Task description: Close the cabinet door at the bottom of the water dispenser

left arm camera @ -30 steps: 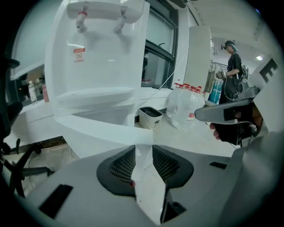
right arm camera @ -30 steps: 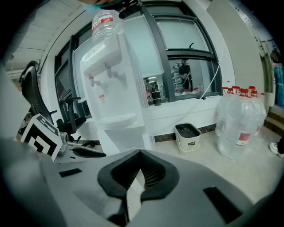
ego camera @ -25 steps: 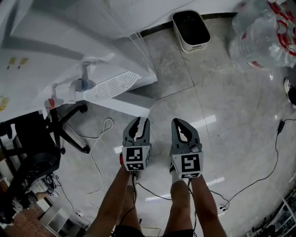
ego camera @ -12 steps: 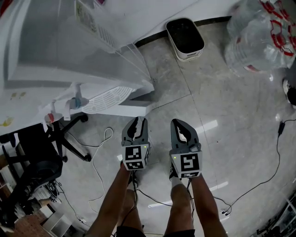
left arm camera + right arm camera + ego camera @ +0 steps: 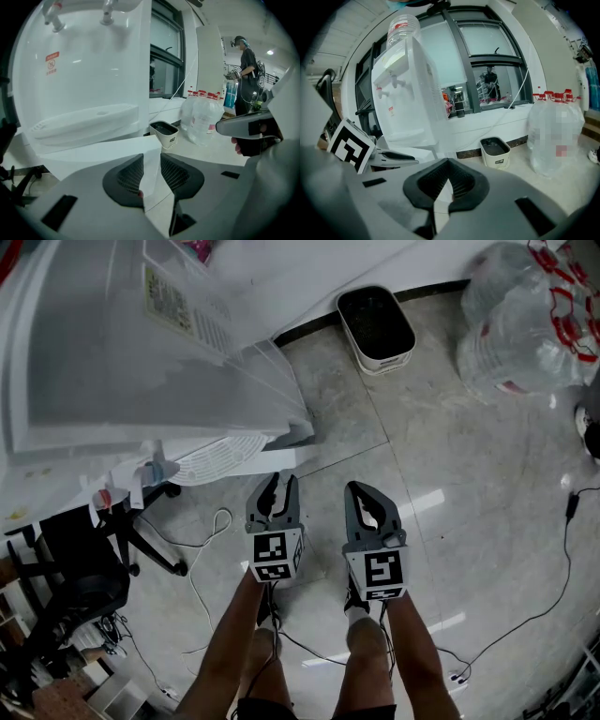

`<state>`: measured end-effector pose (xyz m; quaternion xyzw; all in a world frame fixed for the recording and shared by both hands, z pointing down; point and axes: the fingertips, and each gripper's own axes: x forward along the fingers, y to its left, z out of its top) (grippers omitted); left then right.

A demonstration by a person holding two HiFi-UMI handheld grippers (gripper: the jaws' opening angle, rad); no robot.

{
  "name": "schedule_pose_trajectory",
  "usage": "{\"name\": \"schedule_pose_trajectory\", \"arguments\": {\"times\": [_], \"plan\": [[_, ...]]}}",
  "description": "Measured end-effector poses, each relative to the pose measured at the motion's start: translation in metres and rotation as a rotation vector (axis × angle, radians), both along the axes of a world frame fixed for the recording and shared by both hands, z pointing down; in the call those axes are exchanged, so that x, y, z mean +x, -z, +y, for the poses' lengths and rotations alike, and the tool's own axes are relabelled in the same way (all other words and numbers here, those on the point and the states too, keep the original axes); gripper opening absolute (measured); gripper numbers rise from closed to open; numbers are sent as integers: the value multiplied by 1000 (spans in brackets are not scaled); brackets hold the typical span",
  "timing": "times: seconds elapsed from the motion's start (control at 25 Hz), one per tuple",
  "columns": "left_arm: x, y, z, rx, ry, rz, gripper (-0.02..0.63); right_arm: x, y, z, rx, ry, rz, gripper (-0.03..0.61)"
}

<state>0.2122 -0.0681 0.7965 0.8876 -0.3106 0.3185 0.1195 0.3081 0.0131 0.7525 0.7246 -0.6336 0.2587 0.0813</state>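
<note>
Before dispenser point(image 5: 141, 362), approaching: left gripper point(image 5: 278, 482) part-open, empty; right gripper point(image 5: 362, 487) closed, empty. Next: push door point(image 5: 93, 152) shut.

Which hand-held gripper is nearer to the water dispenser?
Left. The left hand-held gripper hangs just short of the water dispenser; the right hand-held gripper is farther off, over the floor.

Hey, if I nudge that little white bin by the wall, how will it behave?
The bin looks like thin plastic, so it is probably light. On the glossy floor tiles it would likely slide rather than tip, being low and wide.
</note>
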Motion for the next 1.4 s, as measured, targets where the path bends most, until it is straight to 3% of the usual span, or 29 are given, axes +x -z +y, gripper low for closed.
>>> {"name": "schedule_pose_trajectory", "arguments": {"times": [0.88,1.4], "plan": [[25,-1,-48,71,2,-14,130,31,-1,-21,31,-33,30,12],[28,26,-32,55,-9,-7,129,34,28,-15,17,-21,52,12]]}}
